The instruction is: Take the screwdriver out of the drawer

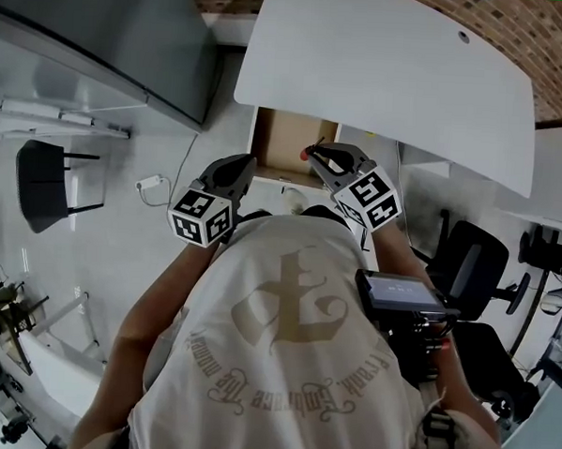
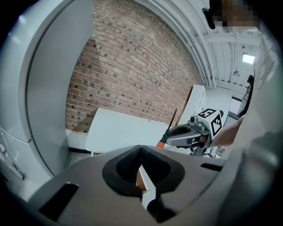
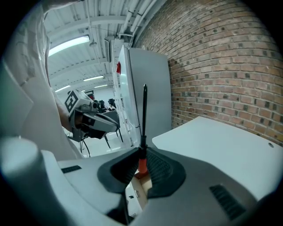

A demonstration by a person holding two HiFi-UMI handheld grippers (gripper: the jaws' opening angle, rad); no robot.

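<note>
Beneath the white worktop (image 1: 392, 74) the drawer (image 1: 290, 144) stands open, the right gripper (image 3: 142, 160) fingers clenched on the screwdriver (image 3: 144, 114) by its orange handle, shaft upright above the drawer, so the take-out looks nearly done, while the left gripper (image 2: 140, 151) fingers are pressed together on nothing

Ahead of you, a white tabletop (image 1: 392, 74) stands before a brick wall (image 1: 516, 34), with a grey cabinet (image 1: 113, 32) to its left. A black office chair (image 1: 476, 267) sits at your right. Another black chair (image 1: 41, 183) stands well off to your left.
</note>
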